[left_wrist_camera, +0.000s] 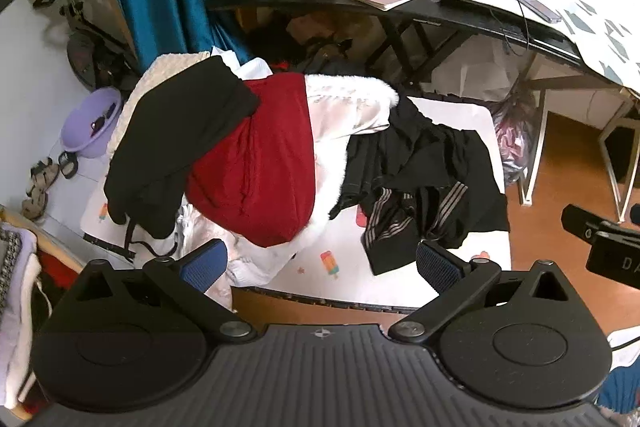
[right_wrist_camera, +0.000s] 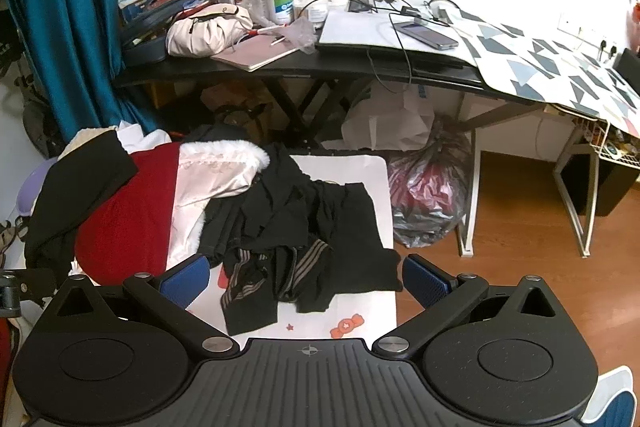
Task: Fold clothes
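On the white counter [right_wrist_camera: 380,171], the clothes pile [left_wrist_camera: 256,155] fills the middle left of both views, heaped and unfolded; no folded stack shows, so most folding seems left. A crumpled black striped garment [right_wrist_camera: 296,267] lies at lower centre, just beyond the tongs. Left tongs [left_wrist_camera: 322,263] and right tongs [right_wrist_camera: 306,281] gape wide, holding nothing.

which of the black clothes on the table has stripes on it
The crumpled black garment at the table's near edge, closest to the right gripper; it carries grey-brown stripe bands. The black garment draped on the red one is plain.
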The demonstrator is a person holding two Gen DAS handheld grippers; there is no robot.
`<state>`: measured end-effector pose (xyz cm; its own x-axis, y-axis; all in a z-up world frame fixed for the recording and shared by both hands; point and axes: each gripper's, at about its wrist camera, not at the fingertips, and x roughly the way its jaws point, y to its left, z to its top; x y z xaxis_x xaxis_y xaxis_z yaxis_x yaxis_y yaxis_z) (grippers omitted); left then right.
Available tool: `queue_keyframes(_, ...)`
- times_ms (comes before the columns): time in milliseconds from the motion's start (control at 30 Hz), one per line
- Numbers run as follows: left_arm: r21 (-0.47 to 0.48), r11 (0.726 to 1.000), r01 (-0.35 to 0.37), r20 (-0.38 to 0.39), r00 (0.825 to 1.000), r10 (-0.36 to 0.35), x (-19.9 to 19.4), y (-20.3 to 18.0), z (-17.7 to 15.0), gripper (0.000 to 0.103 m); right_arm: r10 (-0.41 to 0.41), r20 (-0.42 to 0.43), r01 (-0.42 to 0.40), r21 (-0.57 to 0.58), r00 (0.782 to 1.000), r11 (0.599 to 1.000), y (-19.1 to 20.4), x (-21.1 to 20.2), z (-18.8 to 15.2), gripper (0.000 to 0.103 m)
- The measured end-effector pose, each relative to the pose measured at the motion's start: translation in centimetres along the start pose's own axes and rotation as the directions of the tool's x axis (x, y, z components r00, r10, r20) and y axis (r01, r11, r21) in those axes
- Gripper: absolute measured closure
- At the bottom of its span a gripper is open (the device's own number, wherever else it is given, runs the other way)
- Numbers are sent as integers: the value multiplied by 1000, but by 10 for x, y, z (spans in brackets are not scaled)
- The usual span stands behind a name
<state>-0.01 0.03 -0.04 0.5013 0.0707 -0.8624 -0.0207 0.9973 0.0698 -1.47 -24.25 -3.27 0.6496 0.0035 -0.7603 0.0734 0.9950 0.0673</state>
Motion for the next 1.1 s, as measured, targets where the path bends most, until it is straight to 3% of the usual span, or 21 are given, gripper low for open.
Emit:
queue_keyframes(233,-59,997,51,-25,998,-52,3,3,-3,0,10,6,-10,25,1000,1000,-5,-3,-4,1)
queue_keyframes(667,-45,999,23,-44,999,-25,1,-6,-3,0,30,21,-30,16,999,999,-12,-10,-5,1)
queue_keyframes(1100,-86,996,-8,-67,998,2,-4,-14,-10,0,69,-24,-68,19,997,997,-26,-2,-7,1)
